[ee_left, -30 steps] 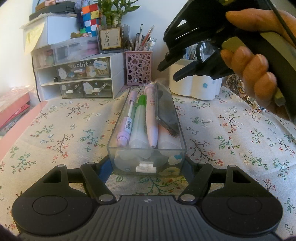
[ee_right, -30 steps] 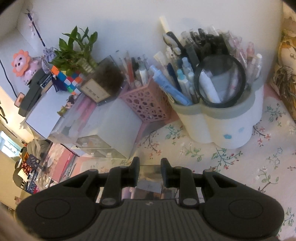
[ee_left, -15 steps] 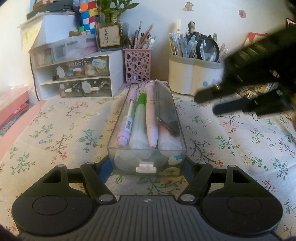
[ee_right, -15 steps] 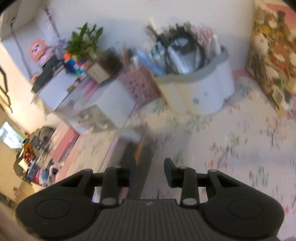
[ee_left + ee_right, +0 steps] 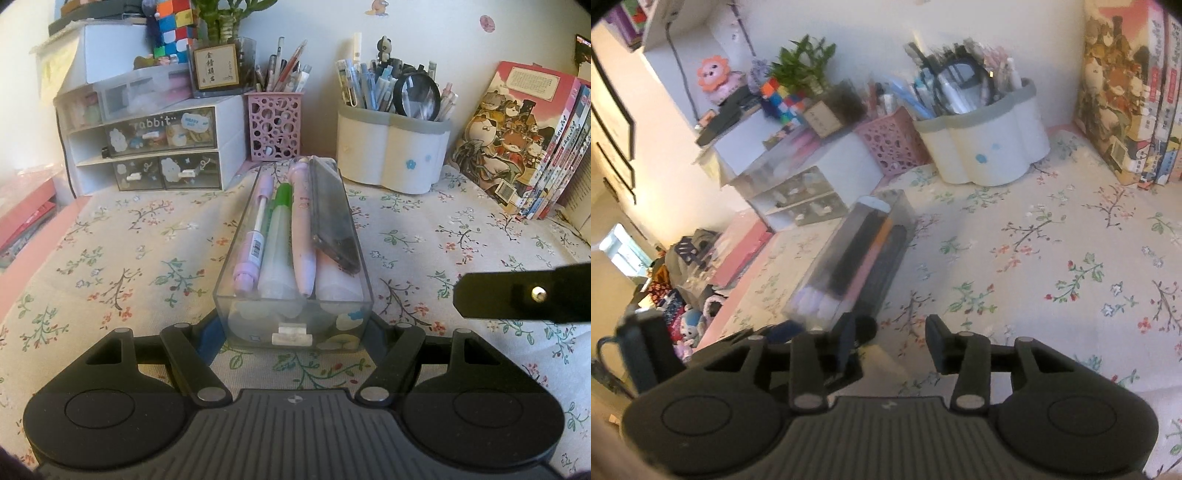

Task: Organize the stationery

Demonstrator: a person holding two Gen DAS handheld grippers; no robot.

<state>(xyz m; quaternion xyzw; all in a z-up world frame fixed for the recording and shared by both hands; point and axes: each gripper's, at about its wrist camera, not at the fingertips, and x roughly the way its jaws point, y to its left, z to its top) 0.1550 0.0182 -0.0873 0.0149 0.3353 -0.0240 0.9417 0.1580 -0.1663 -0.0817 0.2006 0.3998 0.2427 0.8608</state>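
Clear plastic tray (image 5: 295,321) sits mid-table on the floral cloth (image 5: 110,258), long axis running near to far. Left gripper (image 5: 293,332) is clamped on its near end, one jaw each side of the short wall, so it holds the tray at its narrowest. Right gripper (image 5: 892,343) has just been opening, now about half wide w/ nothing between the jaws; it hangs over bare cloth just right of the tray, one finger of it poking into the left view from the right edge.

Handling, my guess: tray is rigid thin acrylic, light even when loaded, smooth walls so prob slippery. Gripped at one end only it may tip or swing if lifted, and contents could roll out the far end. Better to slide it, or take it nearer the middle of the long walls.

Contents, left to right: lilac pen (image 5: 255,236), green-capped marker (image 5: 279,236), pale pink pen (image 5: 303,229), and a dark flat case or ruler (image 5: 332,218) lying tilted on top at the right. More white/pink bits underneath, can't tell what.

Far side: white flower-shaped holder (image 5: 391,147) crammed w/ pens and a magnifier, pink lattice cup (image 5: 273,125) w/ pens, small drawer unit (image 5: 159,155) at far left
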